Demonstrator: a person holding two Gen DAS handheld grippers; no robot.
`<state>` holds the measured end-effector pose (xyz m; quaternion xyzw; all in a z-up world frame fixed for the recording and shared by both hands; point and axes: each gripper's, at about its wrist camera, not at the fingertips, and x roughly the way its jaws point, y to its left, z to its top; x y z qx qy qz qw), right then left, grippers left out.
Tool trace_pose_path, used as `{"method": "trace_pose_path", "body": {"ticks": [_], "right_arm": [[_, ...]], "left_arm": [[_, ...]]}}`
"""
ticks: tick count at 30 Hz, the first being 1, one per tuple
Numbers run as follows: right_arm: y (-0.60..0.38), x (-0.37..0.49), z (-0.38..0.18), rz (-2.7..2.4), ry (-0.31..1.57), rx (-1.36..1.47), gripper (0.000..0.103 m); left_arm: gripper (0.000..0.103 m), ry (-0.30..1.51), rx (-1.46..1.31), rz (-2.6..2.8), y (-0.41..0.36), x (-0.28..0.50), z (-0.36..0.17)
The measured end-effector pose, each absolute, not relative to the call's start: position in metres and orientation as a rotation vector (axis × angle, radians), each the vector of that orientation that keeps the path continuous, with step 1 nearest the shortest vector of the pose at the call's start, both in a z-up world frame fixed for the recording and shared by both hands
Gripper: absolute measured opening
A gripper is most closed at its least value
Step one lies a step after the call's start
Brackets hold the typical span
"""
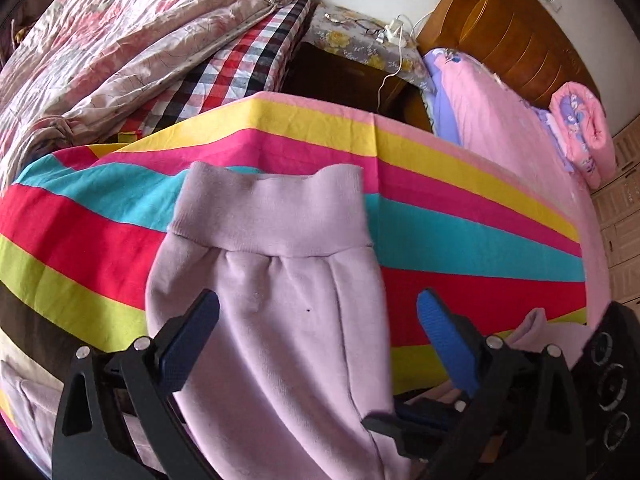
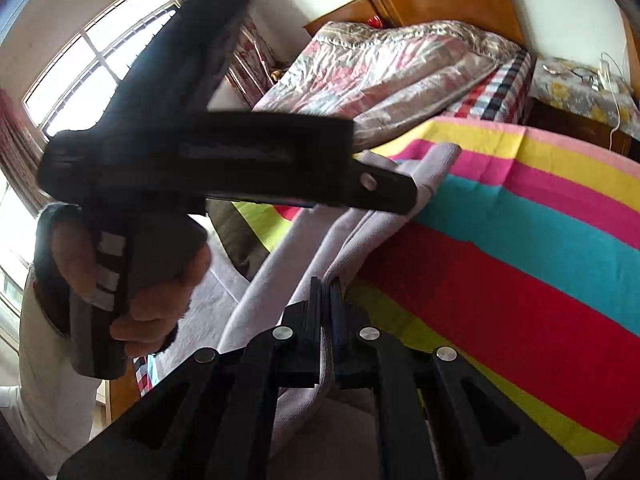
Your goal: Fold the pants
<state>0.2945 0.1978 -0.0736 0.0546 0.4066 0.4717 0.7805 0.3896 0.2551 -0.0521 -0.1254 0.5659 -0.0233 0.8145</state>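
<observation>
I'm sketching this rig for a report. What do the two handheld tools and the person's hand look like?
Both tools are matte black, with angular linkage arms joined by round silver pins. The left tool has blue textured pads on its fingers. The right tool has thin black fingers. The person's bare hand wraps a black pistol-style grip with white stripes. A pale sleeve shows. No cables are visible.

Home bedroom, wooden headboard, floral quilt, striped bedsheet, nightstand

Pants lie on bedsheet.
</observation>
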Motion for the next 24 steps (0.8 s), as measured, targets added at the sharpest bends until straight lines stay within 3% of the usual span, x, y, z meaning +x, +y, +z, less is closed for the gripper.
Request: {"method": "trace_pose_path", "body": {"ticks": [3,8,13,15,16,18,21,22,24], "right_arm": [[0.211,0.281,-0.062,1.046,0.840,0.093,0.007],[0.230,0.270,-0.059,1.031,0.835,0.036,0.007],[0.243,0.264,-0.061,1.007,0.842,0.013,0.007],[0.245,0.262,-0.062,0.998,0.841,0.008,0.007],[0.245,0.261,-0.061,0.996,0.840,0.012,0.007],[0.246,0.259,-0.059,0.992,0.835,0.016,0.007],[0.246,0.256,-0.053,1.029,0.816,0.043,0.009],[0.245,0.253,-0.049,1.052,0.811,0.051,0.013],[0.236,0.244,-0.041,1.079,0.795,0.041,0.042]], "left_arm": [[0.096,1.235,-0.189,-0.036,0.256,0.389,-0.054],[0.074,1.233,-0.079,-0.073,0.250,0.379,-0.049],[0.073,1.255,0.101,-0.072,0.232,0.372,-0.059],[0.052,1.276,0.138,-0.096,0.228,0.371,-0.067],[0.021,1.281,0.158,-0.099,0.227,0.369,-0.069],[0.010,1.211,0.197,-0.045,0.231,0.360,-0.064],[0.008,1.059,0.057,0.023,0.264,0.334,-0.036],[0.008,0.989,-0.010,0.048,0.280,0.316,-0.022],[0.008,0.843,-0.172,0.080,0.318,0.266,0.004]]}}
